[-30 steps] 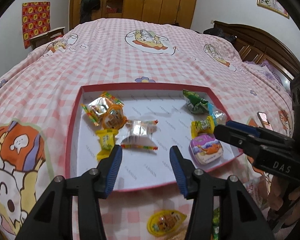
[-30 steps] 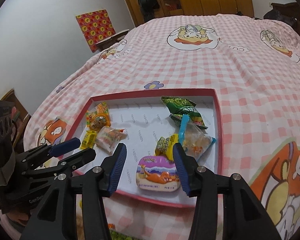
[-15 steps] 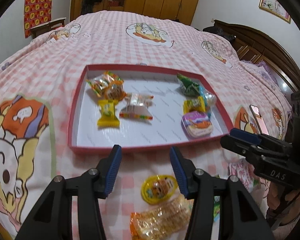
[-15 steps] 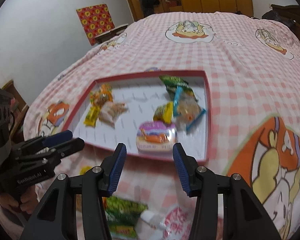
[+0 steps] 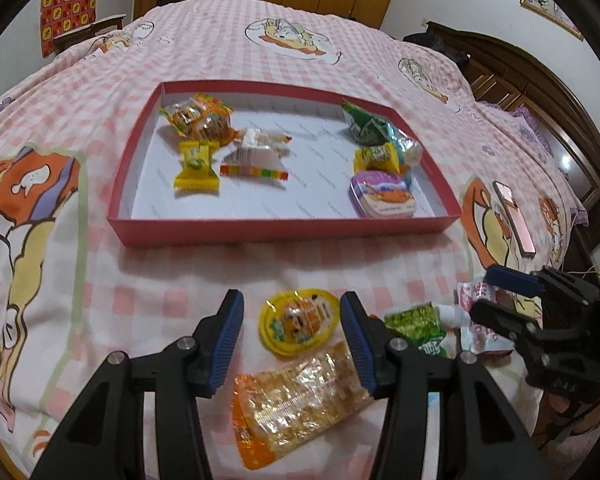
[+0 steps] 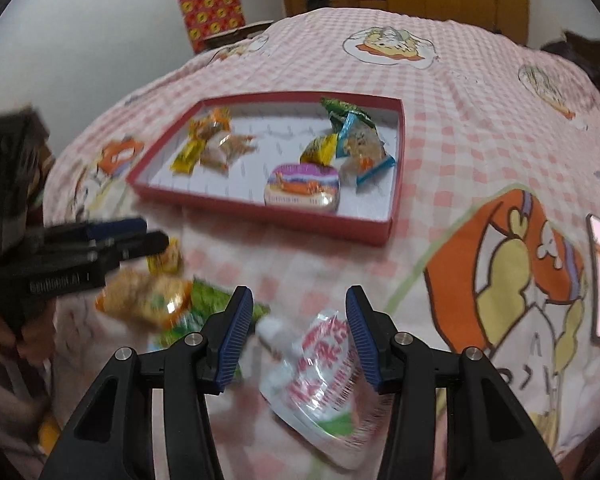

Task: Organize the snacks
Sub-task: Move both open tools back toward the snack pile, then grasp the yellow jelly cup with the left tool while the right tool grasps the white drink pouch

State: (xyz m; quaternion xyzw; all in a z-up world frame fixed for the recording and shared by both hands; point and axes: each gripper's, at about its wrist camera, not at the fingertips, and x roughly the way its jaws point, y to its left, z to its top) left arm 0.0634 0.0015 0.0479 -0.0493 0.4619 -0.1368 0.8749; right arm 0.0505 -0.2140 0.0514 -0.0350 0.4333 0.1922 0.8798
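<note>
Nearest, loose on the pink checked bedspread (image 5: 204, 60): a clear crinkled packet with orange ends (image 5: 296, 394), a round yellow-rimmed cartoon snack cup (image 5: 298, 320) just beyond it, a green foil packet (image 5: 418, 326) to the right, and a white pouch with red lettering and a spout (image 6: 324, 368) further right. The left gripper (image 5: 292, 340) hangs with its blue-padded jaws spread wide, either side of the yellow cup and touching nothing. The right gripper (image 6: 300, 332) is likewise spread apart, straddling the upper part of the white pouch, not closed on it. Beyond: a shallow red-walled box with a white floor (image 5: 284, 230), holding on its left an orange-wrapped pair (image 5: 198, 120), a yellow sweet wrapper (image 5: 196, 166) and a clear packet with a rainbow-striped edge (image 5: 254, 162); on its right a green triangular packet (image 5: 364, 126), a small yellow wrapper (image 5: 376, 158) and a purple rounded tin (image 5: 382, 194). A pink phone (image 5: 514, 216) lies to the right of the box. Step judged in hand: selecting the next loose snacks for pickup. Next move calls for lowering each gripper, closing on the cup and the pouch; the pouch looks soft and slippery, so a grip near the spout may hold better.
</note>
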